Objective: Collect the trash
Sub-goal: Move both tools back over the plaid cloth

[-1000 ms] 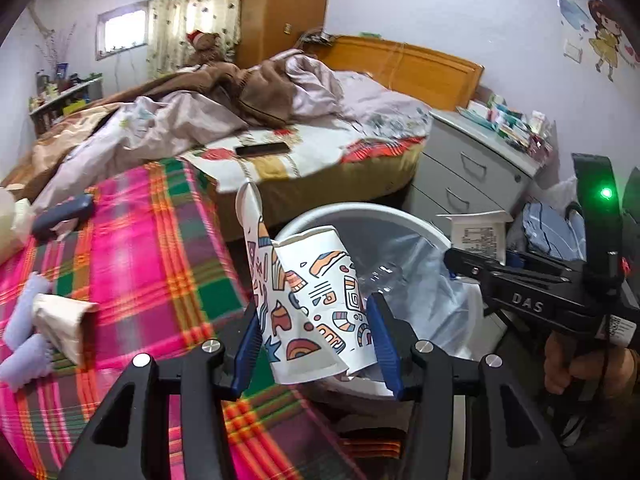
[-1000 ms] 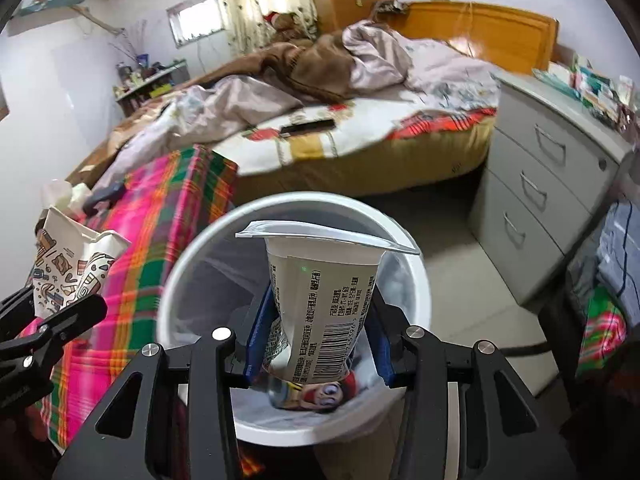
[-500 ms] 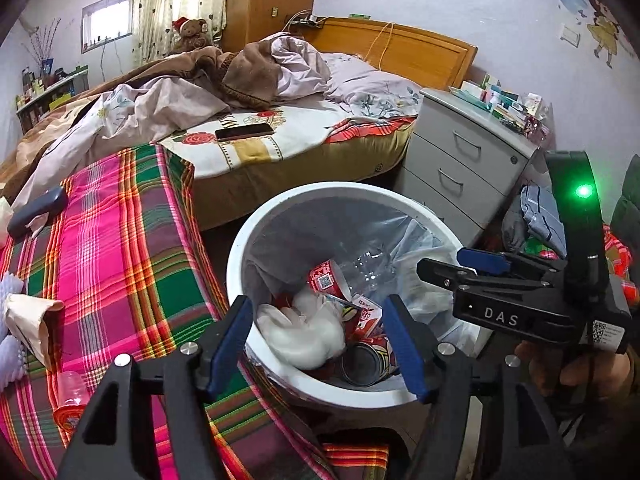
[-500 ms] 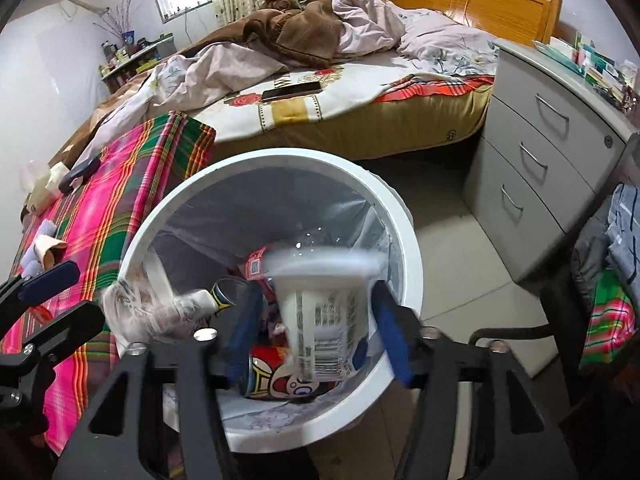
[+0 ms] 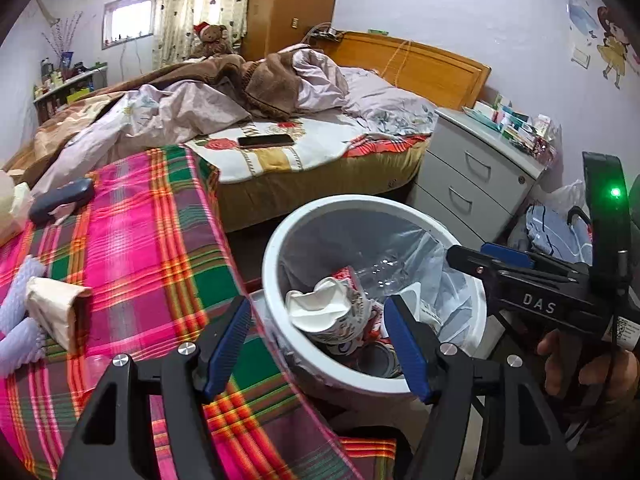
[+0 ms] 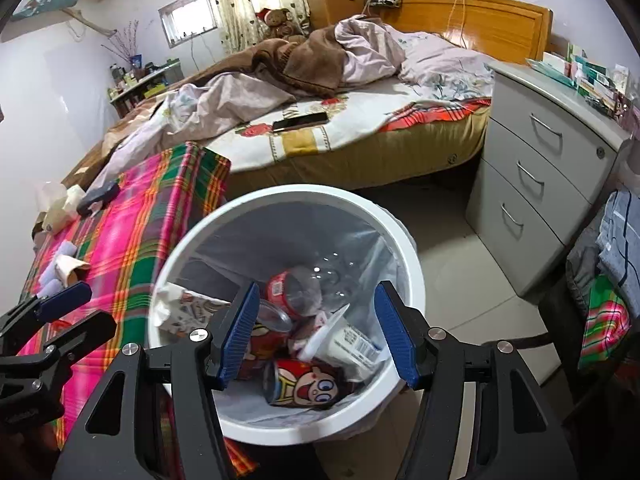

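Observation:
A white round bin (image 5: 360, 201) (image 6: 304, 192) with a clear liner stands on the floor beside a plaid-covered surface (image 5: 132, 248). My left gripper (image 5: 316, 344) hangs open over the bin's near rim with nothing between its fingers. Below it in the bin lies a patterned paper cup (image 5: 328, 312) (image 6: 188, 310). My right gripper (image 6: 316, 332) is also open and empty above the bin. A white yogurt cup (image 6: 352, 344) lies under it among red cans (image 6: 304, 384). Each gripper shows in the other's view: the right (image 5: 480, 256) and the left (image 6: 80, 316).
A crumpled paper piece (image 5: 52, 308) and lilac cloth (image 5: 20, 340) lie on the plaid cover, with a dark case (image 5: 60, 200) farther back. Behind is an unmade bed with a phone (image 5: 266, 141). A grey drawer unit (image 6: 536, 184) stands right, clothes (image 6: 616, 240) beside it.
Both grippers opened. The patterned cup left the left gripper and the yogurt cup left the right one; both now lie in the bin.

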`<move>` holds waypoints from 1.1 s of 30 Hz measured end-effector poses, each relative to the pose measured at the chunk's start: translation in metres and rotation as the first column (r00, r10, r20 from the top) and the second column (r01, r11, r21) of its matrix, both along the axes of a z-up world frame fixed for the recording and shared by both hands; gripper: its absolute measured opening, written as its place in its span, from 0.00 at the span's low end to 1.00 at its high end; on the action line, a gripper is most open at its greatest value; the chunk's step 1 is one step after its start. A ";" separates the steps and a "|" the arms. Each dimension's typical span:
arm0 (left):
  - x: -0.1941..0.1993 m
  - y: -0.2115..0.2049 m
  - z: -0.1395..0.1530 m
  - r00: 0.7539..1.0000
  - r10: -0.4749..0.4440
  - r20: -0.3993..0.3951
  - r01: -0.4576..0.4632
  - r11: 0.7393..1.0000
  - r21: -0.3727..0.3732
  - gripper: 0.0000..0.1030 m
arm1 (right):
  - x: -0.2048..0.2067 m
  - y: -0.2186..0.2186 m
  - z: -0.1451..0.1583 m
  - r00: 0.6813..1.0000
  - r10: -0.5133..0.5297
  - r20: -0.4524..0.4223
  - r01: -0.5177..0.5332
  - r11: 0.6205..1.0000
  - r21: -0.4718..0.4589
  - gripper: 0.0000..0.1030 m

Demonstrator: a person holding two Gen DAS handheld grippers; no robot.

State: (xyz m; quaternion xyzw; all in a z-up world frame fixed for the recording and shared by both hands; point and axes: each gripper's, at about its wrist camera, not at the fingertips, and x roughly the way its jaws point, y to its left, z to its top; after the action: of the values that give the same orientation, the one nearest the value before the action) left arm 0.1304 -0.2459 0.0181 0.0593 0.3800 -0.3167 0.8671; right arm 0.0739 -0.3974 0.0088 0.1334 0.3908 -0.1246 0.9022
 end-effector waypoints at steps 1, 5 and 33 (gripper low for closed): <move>-0.001 0.004 0.002 1.000 0.003 0.012 -0.003 1.000 -0.002 0.69 | 0.000 0.003 0.001 1.000 0.005 0.005 -0.005 1.000 -0.001 0.60; -0.003 0.018 0.007 0.999 0.026 0.021 -0.026 1.000 -0.011 0.69 | 0.001 0.012 0.006 1.000 0.016 0.025 -0.016 1.000 -0.004 0.60; -0.005 0.154 0.018 0.964 0.249 0.096 -0.246 0.968 -0.042 0.69 | 0.017 0.104 0.019 0.975 0.187 0.121 -0.189 0.982 0.006 0.60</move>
State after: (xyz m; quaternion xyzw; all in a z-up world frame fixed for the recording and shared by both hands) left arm 0.1251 -0.0924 0.0361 0.0142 0.3356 -0.2083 0.9186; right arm 0.0912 -0.2933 0.0275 0.1107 0.3480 -0.0269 0.9305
